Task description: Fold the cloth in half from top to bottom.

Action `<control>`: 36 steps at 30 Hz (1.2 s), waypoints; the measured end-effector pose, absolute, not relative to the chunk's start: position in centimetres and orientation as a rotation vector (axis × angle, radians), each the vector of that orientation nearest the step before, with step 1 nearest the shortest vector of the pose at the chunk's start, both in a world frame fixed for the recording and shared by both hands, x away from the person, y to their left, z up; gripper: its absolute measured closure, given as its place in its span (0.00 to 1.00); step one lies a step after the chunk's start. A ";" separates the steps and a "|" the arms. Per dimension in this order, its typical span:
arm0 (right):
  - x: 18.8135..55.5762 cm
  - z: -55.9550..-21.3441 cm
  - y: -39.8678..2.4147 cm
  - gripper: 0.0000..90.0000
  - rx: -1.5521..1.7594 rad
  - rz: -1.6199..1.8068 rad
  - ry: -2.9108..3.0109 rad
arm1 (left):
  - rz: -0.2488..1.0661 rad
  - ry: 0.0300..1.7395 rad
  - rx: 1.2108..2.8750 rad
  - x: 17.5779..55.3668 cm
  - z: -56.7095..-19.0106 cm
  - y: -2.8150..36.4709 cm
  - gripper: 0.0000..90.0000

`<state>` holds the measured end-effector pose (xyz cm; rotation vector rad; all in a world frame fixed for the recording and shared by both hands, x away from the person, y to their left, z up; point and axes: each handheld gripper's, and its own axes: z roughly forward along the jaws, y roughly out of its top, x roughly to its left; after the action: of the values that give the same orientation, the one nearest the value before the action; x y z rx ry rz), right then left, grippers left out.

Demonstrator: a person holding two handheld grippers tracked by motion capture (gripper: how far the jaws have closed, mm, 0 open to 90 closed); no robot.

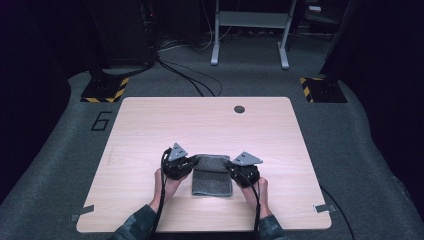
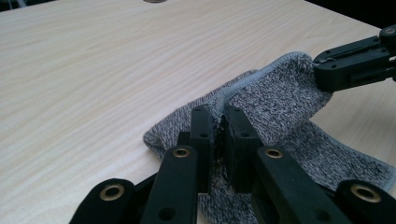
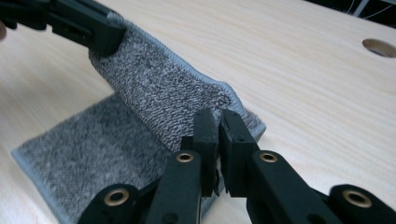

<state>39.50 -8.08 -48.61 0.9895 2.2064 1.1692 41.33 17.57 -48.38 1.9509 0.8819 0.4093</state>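
Two grippers pinch one grey towel (image 1: 212,176) on the near-centre of the wooden table (image 1: 150,130). Left gripper (image 1: 192,163) is clenched on the towel's far left corner; right gripper (image 1: 231,166) is clenched on the far right corner, that edge raised.

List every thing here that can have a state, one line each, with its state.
Grey towel: partly folded, far edge lifted off the table, near part lying flat.
Left gripper: shut on the towel's edge.
Right gripper: shut on the towel's edge.
Table: bare wood around the towel.
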 end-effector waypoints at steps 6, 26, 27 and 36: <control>39.0 -50.1 -8.4 0.93 0.995 1.143 2.244 | 0.355 0.881 1.988 40.6 -49.7 17.4 0.88; 37.4 -48.4 -11.3 0.63 1.075 1.222 2.241 | 0.356 0.913 1.964 39.0 -48.1 20.2 0.33; 37.4 -48.4 -11.3 0.63 1.075 1.222 2.241 | 0.356 0.913 1.964 39.0 -48.1 20.2 0.31; 38.0 -51.4 -7.9 0.41 1.091 1.010 2.357 | 0.430 0.898 2.119 39.1 -50.6 17.9 0.25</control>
<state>37.98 -7.88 -51.37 1.0912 2.3570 1.0102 39.11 17.95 -50.63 2.1194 0.8976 0.4303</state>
